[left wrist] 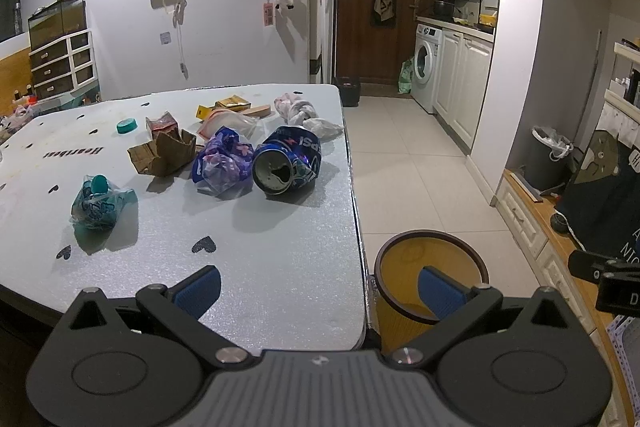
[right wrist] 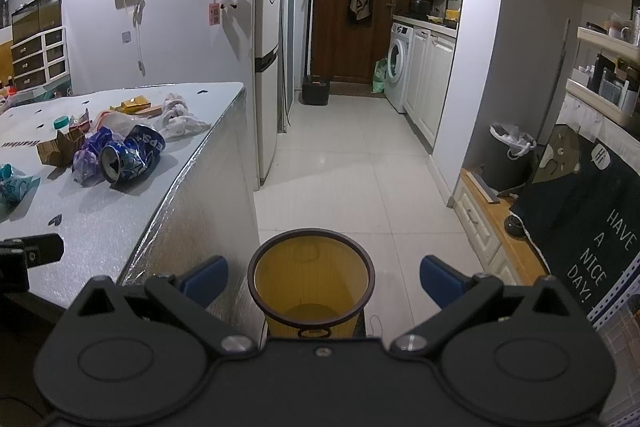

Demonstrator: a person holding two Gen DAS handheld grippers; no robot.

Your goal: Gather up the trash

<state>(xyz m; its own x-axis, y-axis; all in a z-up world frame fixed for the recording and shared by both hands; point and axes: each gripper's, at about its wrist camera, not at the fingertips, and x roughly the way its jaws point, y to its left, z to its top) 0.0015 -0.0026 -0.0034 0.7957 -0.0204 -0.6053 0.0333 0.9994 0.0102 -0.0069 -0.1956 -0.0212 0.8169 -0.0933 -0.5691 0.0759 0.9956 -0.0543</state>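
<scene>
**Both tools open above desk edge and bin**

In the left wrist view, the left tool [left wrist: 320,289] is held wide open with nothing between its blue pads, over the near edge of the desk [left wrist: 280,267]. Ahead of it a crushed blue can [left wrist: 286,161] lies on its side, with a purple wrapper [left wrist: 222,163], torn cardboard [left wrist: 164,155] and a teal wrapper [left wrist: 100,203] ahead to the left. The yellow bin [left wrist: 430,281] stands on the floor just right of the desk.

In the right wrist view, the right tool [right wrist: 324,281] is likewise spread open and empty, directly above the yellow bin [right wrist: 312,279]. The can [right wrist: 130,153] is seen well ahead to the left, on the desk [right wrist: 120,239].
</scene>
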